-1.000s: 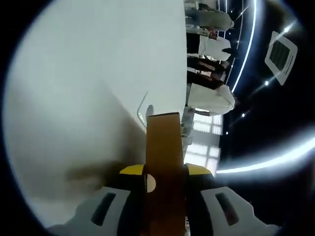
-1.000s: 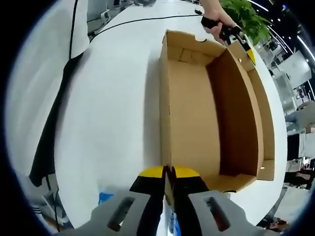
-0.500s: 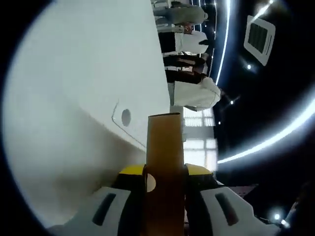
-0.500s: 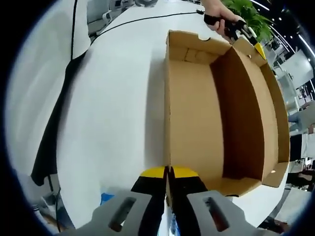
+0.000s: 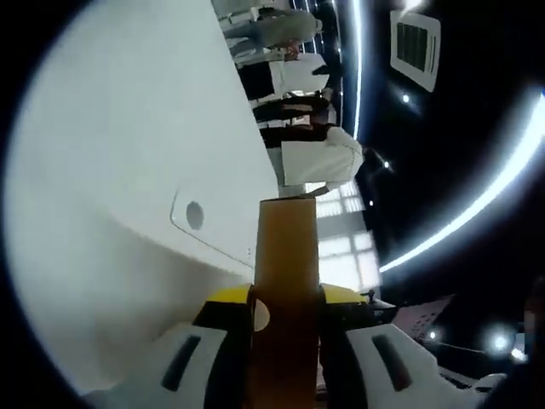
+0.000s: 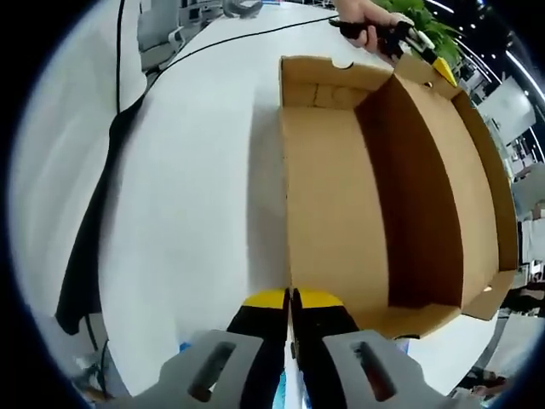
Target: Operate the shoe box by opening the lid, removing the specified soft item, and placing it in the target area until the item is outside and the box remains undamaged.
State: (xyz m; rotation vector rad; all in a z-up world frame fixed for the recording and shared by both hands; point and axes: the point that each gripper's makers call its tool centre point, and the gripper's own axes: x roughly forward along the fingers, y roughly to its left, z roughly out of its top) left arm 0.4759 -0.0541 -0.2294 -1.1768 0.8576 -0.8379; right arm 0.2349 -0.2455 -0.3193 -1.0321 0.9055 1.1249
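Gripping: right gripper (image 6: pixel 290 300) clamped on shoe box (image 6: pixel 341 196) near rim
Left gripper (image 5: pixel 285 298): pinching cardboard lid flap (image 5: pixel 287 256) (also seen far end, held by hand (image 6: pixel 362 15))
Box: lid open, interior bare, on white table (image 6: pixel 204 170)
Background: people standing (image 5: pixel 298 128)

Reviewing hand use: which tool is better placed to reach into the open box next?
Probably the right tool: its view looks straight into the open shoe box, gripping the near wall. The left tool clamps a cardboard flap, facing away. Both must let go first.
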